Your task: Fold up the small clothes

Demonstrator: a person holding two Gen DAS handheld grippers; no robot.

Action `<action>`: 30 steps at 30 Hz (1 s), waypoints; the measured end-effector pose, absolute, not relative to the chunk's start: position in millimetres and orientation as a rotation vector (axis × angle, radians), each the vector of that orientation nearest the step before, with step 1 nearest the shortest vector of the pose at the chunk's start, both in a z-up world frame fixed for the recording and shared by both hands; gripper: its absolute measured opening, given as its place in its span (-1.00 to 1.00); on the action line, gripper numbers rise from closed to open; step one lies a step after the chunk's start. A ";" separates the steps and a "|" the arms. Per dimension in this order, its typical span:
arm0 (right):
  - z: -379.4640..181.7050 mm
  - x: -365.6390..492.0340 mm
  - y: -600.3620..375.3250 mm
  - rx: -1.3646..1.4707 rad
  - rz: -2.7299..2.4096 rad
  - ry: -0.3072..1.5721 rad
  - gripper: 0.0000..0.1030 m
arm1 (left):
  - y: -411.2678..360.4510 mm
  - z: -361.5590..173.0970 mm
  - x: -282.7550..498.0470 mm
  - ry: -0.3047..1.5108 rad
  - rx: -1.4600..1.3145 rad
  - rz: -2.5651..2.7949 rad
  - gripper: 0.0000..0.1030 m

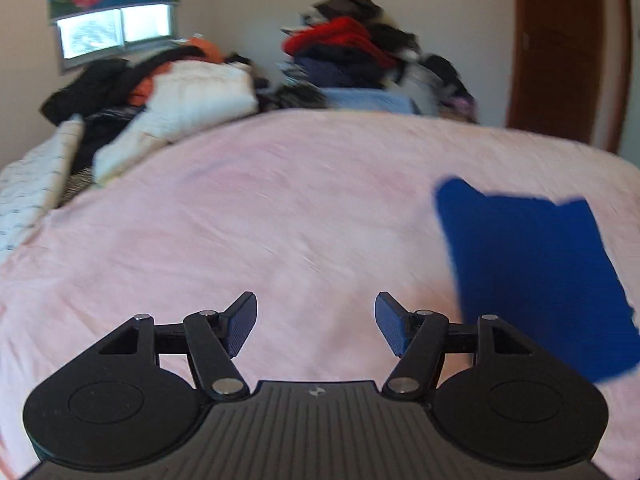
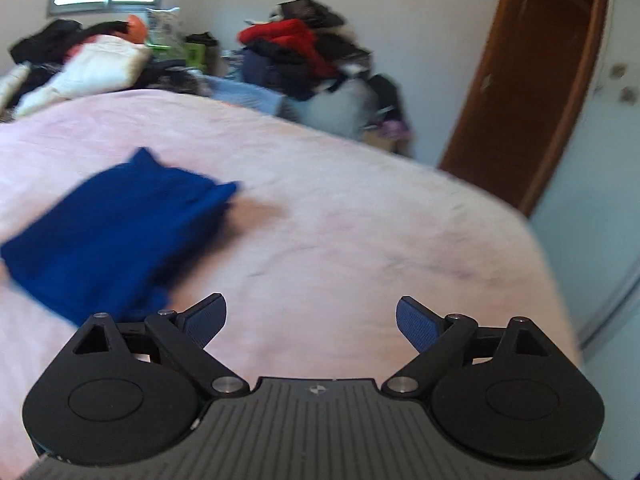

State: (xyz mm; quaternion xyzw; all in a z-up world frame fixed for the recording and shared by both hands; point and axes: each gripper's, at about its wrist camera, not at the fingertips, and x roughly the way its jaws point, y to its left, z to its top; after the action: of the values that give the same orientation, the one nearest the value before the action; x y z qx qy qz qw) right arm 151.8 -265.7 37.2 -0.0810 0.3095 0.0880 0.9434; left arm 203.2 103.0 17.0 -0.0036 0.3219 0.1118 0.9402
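Note:
A small, folded, deep blue garment [image 1: 532, 272] lies flat on the pink bedspread [image 1: 280, 208], at the right of the left wrist view. My left gripper [image 1: 316, 326] hovers to its left, open, with only pink cloth between the pads. In the right wrist view the same blue garment [image 2: 116, 228] lies at the left on the pink bedspread [image 2: 360, 240], blurred. My right gripper [image 2: 311, 324] stands to its right, jaws wide open and empty. Neither gripper touches the garment.
Piled clothes and white bedding [image 1: 188, 96] lie at the bed's far left below a window [image 1: 116, 30]. A tall heap of dark and red clothes [image 1: 352, 52] stands behind the bed. A brown wooden door [image 2: 516, 92] is at the right, past the bed's edge.

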 end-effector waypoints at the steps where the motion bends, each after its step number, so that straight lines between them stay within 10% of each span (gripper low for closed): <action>1: 31.1 150.9 -250.6 -0.152 0.218 0.646 0.77 | 87.2 4.2 201.3 0.666 -0.001 0.206 0.27; 30: -30.8 133.1 -166.0 0.069 0.196 0.748 0.95 | 43.8 -38.4 180.2 0.811 -0.041 0.165 0.39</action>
State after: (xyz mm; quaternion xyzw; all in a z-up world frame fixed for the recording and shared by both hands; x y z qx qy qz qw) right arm 133.1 -166.0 -30.8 0.0336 0.3647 0.0957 0.9256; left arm 180.2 43.8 -38.4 -0.0199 0.3939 0.0802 0.9154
